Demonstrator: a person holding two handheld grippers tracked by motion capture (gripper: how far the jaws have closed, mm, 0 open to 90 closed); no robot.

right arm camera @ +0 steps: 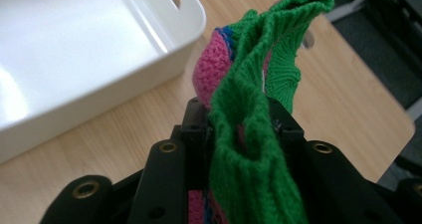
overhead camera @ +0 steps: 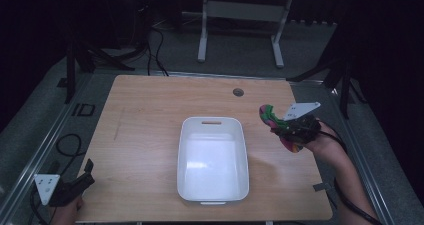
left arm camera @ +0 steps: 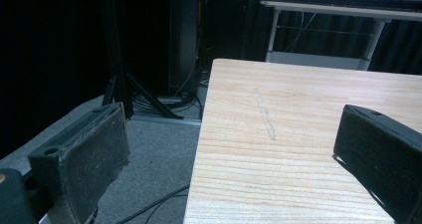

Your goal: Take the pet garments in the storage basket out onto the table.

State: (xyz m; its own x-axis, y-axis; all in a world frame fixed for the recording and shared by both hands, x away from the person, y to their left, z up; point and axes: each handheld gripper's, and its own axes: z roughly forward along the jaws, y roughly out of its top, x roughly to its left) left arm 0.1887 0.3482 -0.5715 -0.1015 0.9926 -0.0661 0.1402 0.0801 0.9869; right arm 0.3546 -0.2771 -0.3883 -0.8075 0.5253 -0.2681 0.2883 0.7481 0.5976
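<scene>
At the table's near left corner the left gripper (overhead camera: 82,177) rests with jaws wide apart on nothing. A glossy white plastic bin (overhead camera: 213,158) sits mid-table (overhead camera: 150,115). Just beside its right rim, the right gripper (overhead camera: 287,127) clamps a knitted sock (right arm camera: 254,109) — ribbed green, pink and blue — held above the wood.

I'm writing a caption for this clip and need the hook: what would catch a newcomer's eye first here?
The bright green and pink knitted cloth, pinched in the right claw and held up at the table's right side. Next, the empty white bin at the table's centre. The left claw sits open and idle by the near left corner.
</scene>
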